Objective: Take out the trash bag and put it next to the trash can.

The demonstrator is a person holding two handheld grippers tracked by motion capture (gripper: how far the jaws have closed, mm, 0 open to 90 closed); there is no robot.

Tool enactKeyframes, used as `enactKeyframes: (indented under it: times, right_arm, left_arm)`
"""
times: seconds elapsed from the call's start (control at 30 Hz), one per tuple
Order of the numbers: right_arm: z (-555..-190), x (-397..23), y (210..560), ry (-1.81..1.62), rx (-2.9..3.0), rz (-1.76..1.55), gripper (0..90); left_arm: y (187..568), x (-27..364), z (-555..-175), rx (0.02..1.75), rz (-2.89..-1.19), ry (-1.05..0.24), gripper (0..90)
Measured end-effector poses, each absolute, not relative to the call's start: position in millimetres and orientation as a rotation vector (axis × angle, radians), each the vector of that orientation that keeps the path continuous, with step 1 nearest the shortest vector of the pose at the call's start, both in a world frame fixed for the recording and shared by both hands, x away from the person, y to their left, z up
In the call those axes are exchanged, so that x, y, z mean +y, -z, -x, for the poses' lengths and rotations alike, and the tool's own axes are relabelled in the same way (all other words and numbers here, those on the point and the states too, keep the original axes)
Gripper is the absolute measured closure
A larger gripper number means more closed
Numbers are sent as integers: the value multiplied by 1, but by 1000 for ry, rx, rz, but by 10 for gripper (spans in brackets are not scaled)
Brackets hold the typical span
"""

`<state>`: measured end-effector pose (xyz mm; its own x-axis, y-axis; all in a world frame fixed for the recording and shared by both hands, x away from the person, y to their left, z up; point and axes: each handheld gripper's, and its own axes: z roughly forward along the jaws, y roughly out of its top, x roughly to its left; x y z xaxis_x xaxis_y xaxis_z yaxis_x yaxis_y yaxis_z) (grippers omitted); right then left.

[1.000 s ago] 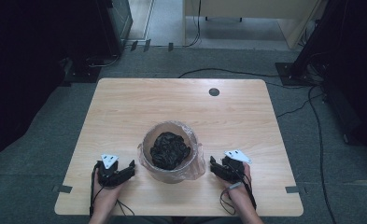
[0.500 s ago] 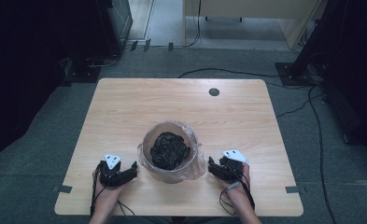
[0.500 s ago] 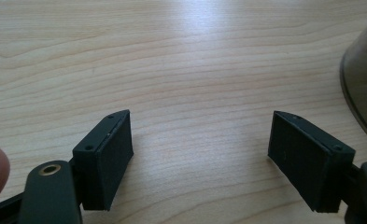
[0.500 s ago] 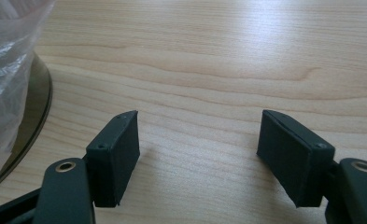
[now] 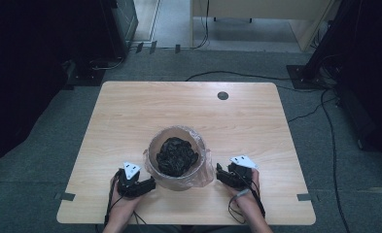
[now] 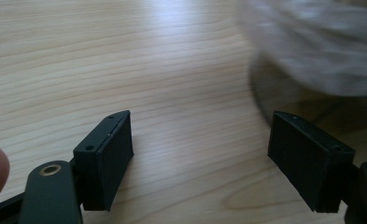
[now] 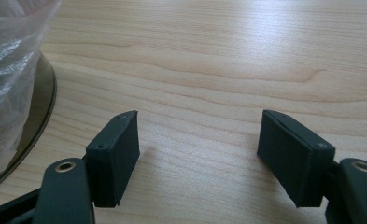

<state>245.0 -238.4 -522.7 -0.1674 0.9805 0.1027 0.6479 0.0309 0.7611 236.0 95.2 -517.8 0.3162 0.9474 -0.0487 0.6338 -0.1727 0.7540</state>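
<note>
A round bin lined with a clear plastic bag stands near the front middle of the wooden table. A crumpled black bag lies inside it. My left gripper rests on the table just left of the bin, jaws open and pointing at it. In the left gripper view the open gripper has bare wood between its jaws, with the blurred liner at upper right. My right gripper lies open just right of the bin. Its own view shows the gripper over bare wood and the liner at left.
A dark round cable hole sits near the table's far edge. Cables run over the grey carpet beyond and to the right. Dark equipment stands at the back left. Bare wood stretches behind the bin.
My left gripper has slid to the right, closer to the bin's left side. The right gripper and the bin have stayed where they were.
</note>
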Motion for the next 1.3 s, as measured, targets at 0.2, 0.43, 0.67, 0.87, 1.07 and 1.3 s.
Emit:
enactKeyframes:
  times: [0.2,0.43,0.67,0.87,1.07,1.3]
  right_arm:
    - [-245,-238,523,-963,1864,-1642,296]
    - [-245,-237,523,-960,1866,-1641,296]
    - [-241,-237,522,-950,1851,-1654,309]
    - [-211,-221,521,-972,1906,-1623,319]
    - [-199,-203,521,-1005,1967,-1583,300]
    - [-209,-198,520,-1011,1938,-1589,302]
  left_arm:
    - [513,95,-236,1387,-1880,-577,242]
    - [495,101,-237,1395,-1783,-609,243]
    - [480,103,-240,1378,-1724,-621,248]
    - [465,103,-242,1352,-1680,-631,254]
    - [452,104,-244,1343,-1636,-642,260]
    - [437,106,-240,1321,-1584,-645,260]
